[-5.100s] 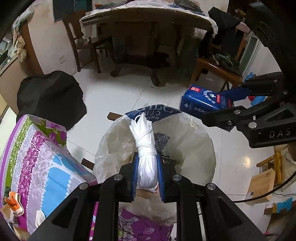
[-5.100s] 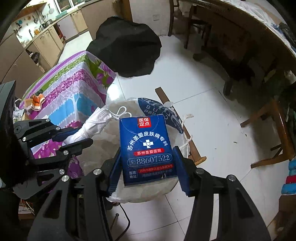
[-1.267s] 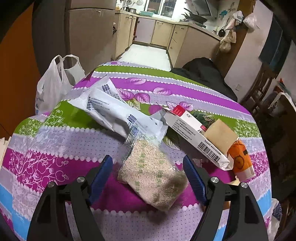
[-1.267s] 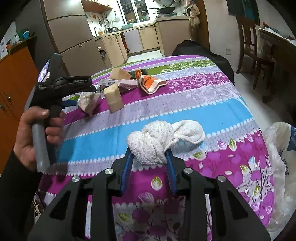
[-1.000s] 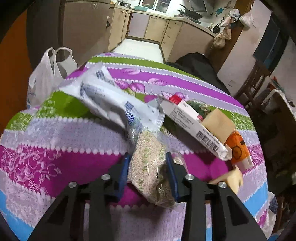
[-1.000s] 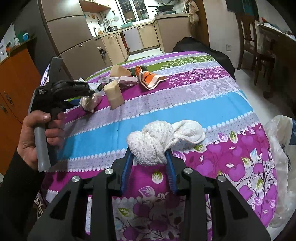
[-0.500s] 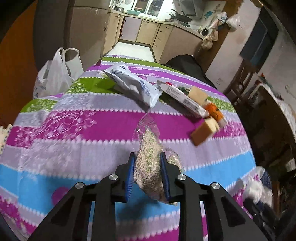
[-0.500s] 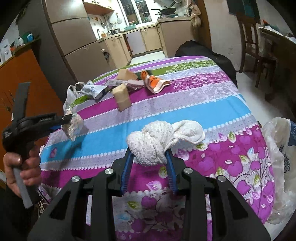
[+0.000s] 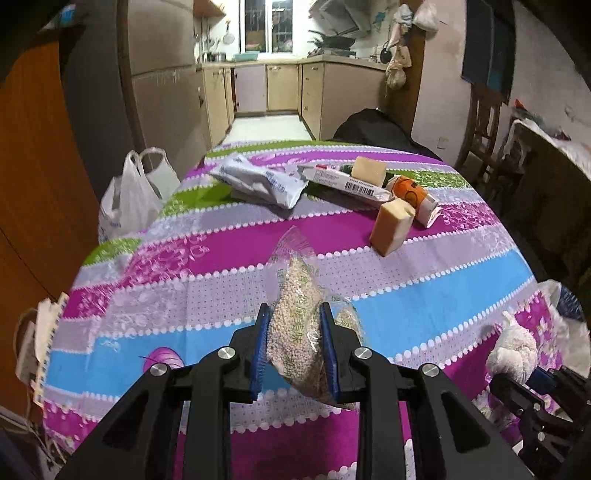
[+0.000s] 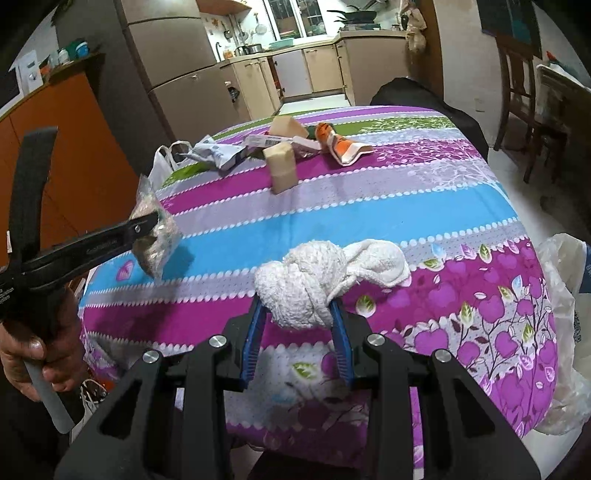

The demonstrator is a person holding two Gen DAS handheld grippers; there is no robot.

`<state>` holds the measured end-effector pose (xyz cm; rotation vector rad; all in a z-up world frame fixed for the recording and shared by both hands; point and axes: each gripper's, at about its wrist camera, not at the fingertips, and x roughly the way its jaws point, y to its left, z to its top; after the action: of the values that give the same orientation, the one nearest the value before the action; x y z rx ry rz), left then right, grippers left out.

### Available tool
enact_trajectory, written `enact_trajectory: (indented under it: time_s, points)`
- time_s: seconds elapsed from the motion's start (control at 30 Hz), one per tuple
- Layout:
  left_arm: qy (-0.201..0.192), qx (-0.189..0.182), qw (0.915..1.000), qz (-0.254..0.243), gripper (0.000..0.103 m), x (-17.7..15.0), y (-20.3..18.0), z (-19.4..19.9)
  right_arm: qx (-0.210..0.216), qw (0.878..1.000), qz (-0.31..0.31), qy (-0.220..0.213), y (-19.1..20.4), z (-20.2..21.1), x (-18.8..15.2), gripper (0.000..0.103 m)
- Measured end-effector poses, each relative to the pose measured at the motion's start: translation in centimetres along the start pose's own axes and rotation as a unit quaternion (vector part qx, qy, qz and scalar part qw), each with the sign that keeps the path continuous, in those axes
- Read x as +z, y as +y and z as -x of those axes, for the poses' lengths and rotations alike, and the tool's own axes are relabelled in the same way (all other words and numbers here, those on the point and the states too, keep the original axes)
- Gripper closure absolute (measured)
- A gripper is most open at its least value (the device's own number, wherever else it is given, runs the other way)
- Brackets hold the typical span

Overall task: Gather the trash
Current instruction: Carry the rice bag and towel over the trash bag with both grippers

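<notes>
Striped cloth covers the table [image 9: 424, 295] below you. Your left tongs [image 9: 295, 347] clamp a clear bag of grain [image 9: 299, 314], lifted off it; your right tongs [image 10: 297, 325] squeeze a knotted white rag [image 10: 314, 280], apparently just above the cloth.

A desk [image 9: 461, 280] under a striped purple, blue and green floral cloth fills the foreground. Behind it a white-tiled floor [image 9: 266, 127] runs into a galley kitchen with beige cabinets [image 9: 284, 86] and a window [image 9: 267, 22] at its end. An orange wooden cupboard [image 10: 74, 147] stands left; a dark wooden chair [image 10: 524, 92] stands right.
</notes>
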<state>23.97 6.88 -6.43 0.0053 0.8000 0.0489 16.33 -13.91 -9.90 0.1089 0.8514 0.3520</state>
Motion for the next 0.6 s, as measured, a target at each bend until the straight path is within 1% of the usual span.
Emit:
enact_trajectory:
  time_s: [0.33, 0.43, 0.6]
  points:
    - [-0.041, 0.038, 0.9977, -0.038, 0.076, -0.3, -1.9, 2.4, 0.001, 1.000, 0.007, -0.009, 0.6, 0.7, -0.4, 0.070]
    - [-0.046, 0.042, 0.9969, -0.048, 0.076, -0.2, -2.6, 2.8, 0.001, 1.000, 0.007, -0.012, 0.6, 1.2, -0.5, 0.070]
    - [-0.052, 0.036, 0.9960, -0.063, 0.076, 0.3, -3.9, 3.2, -0.005, 1.000, 0.008, -0.025, -0.2, 2.2, 0.2, 0.070]
